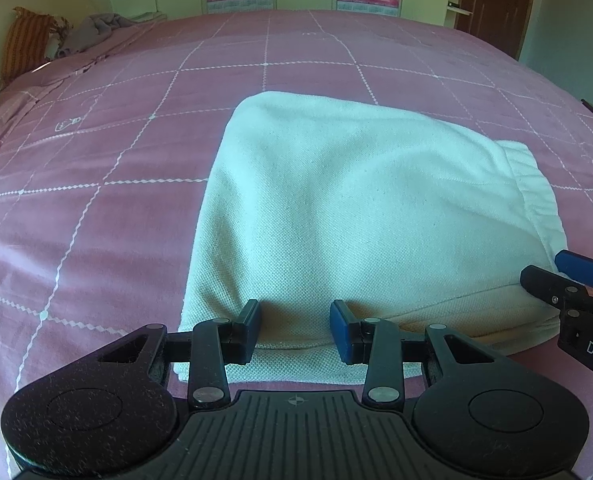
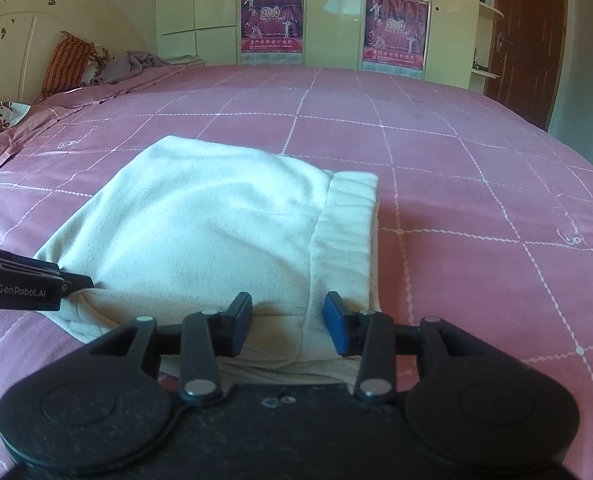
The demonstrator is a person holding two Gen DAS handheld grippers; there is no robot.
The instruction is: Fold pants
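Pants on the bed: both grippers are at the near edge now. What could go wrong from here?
1. The white pants lie in stacked layers at the near hem; the open left gripper might catch only the top one.
2. The right gripper straddles the waistband seam, so a lift could skew the fold.

The left black two-finger claw [image 1: 295,330] points downward, its blue-padded fingers [image 1: 341,330] parted. The right black two-finger claw [image 2: 288,328] sits close beside it, angled down likewise, jaws apart, apparently clamping nothing.
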